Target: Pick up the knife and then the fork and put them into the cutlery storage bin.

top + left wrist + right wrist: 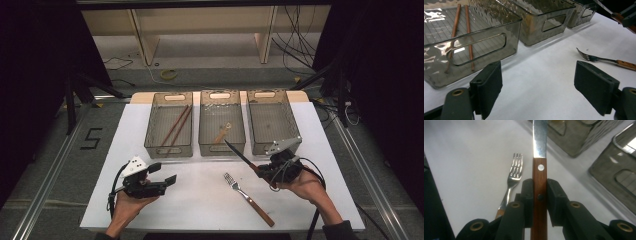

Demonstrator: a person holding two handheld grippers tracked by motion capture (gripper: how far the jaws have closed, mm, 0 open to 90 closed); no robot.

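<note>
Item: knife (539,167), wood handle, clamped betw. my right gripper (539,195) pads, blade aimed far-left at bins for a drop, I judged. Left gripper (537,87) jaws apart, idle near-left. Fork (248,198) lay on table (200,200), near centre, prob. next. Chopsticks (176,125) sorted in left bin (150,131).

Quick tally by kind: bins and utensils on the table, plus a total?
Bins: 3, left, middle, right
Chopsticks: 2, in the left bin
Wooden-handled utensil in the middle bin: 1, kind unclear
Fork: 1, on the table
Knife: 1, clamped in the right tool
Total: 8
</note>
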